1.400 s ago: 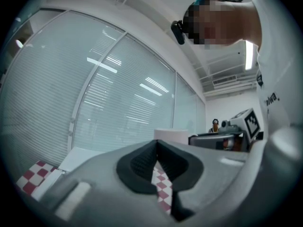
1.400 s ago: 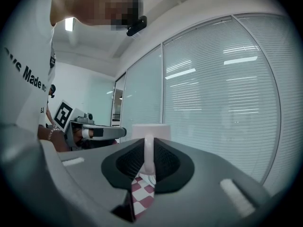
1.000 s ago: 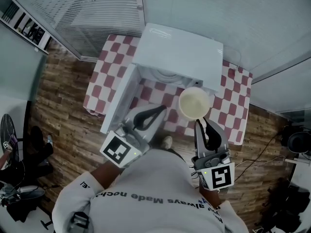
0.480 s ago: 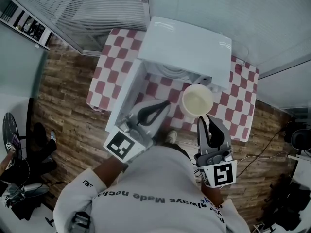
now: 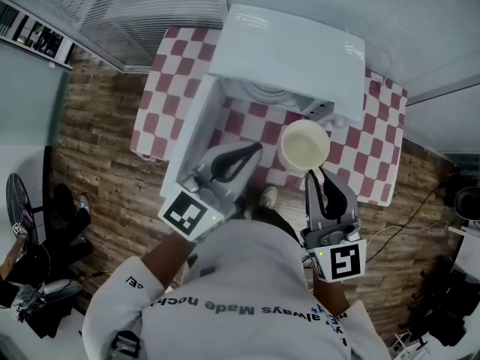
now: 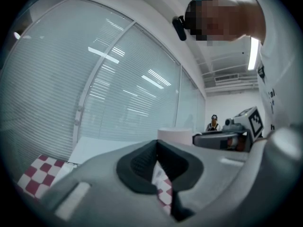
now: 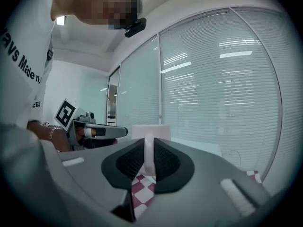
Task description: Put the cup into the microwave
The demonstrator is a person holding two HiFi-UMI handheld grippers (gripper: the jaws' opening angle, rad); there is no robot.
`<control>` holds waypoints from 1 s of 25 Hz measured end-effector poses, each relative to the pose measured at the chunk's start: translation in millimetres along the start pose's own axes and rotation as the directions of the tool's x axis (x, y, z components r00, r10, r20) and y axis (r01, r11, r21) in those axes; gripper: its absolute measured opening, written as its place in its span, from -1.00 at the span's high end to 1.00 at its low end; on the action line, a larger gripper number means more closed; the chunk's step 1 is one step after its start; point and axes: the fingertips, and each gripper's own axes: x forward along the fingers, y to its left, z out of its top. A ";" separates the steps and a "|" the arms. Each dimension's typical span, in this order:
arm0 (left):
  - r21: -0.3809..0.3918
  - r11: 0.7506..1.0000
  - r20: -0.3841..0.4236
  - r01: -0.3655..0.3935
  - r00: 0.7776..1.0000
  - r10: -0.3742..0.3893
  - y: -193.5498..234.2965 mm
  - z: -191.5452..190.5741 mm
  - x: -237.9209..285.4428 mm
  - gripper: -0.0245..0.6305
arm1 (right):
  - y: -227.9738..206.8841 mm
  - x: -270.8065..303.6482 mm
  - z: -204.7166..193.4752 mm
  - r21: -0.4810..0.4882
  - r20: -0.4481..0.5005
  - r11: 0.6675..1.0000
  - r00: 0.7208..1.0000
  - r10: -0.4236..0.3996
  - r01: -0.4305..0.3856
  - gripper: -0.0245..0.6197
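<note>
The right tool (image 5: 315,177) is pinching the cup (image 5: 304,145) by its handle, holding it just outside the open microwave (image 5: 289,51), not yet inside. The left tool (image 5: 229,163) is idling pressed together, apparently empty. Insertion and release are remaining.

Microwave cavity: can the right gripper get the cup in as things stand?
Probably yes. The door stands open, the right gripper is shut on the cup by its handle, and nothing sits between cup and cavity.
</note>
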 end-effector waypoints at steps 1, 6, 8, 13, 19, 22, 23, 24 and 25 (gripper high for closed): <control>0.001 1.000 -0.004 -0.003 1.000 0.003 2.5 -4.1 0.4 0.92 | -0.4 1.2 -4.5 0.001 -0.004 1.000 1.000 -0.001 0.001 0.80; 0.000 1.000 -0.010 -0.029 1.000 0.029 19.3 -27.2 1.7 0.92 | -0.4 10.9 -29.8 0.015 -0.025 1.000 1.000 0.001 -0.001 0.80; -0.007 0.999 -0.014 -0.033 0.999 0.033 24.1 -34.9 4.2 0.92 | -1.6 15.4 -38.6 0.019 -0.031 1.000 1.000 0.003 -0.003 0.80; -0.028 0.999 -0.038 -0.037 0.999 0.036 32.4 -57.9 14.3 0.92 | -6.0 28.3 -62.6 0.027 -0.050 1.000 0.999 0.010 -0.009 0.80; -0.027 0.999 -0.048 -0.047 0.998 0.046 45.8 -83.2 23.4 0.92 | -12.2 46.2 -95.1 0.029 -0.067 1.000 0.998 0.009 -0.007 0.80; -0.001 0.999 -0.057 -0.047 0.997 0.046 50.6 -98.9 30.0 0.92 | -16.3 54.4 -112.3 0.031 -0.068 1.000 0.998 -0.003 0.005 0.80; 0.001 0.999 -0.057 -0.048 0.997 0.048 52.8 -103.5 32.4 0.92 | -17.4 57.3 -118.0 0.031 -0.069 0.999 0.998 -0.005 0.007 0.80; 0.000 0.999 -0.055 -0.050 0.997 0.050 55.3 -107.8 34.7 0.92 | -18.4 60.3 -123.9 0.031 -0.071 0.999 0.997 -0.008 0.010 0.80; -0.003 0.999 -0.053 -0.053 0.997 0.053 58.1 -112.1 36.7 0.92 | -19.7 63.2 -129.7 0.031 -0.073 0.999 0.997 -0.011 0.014 0.80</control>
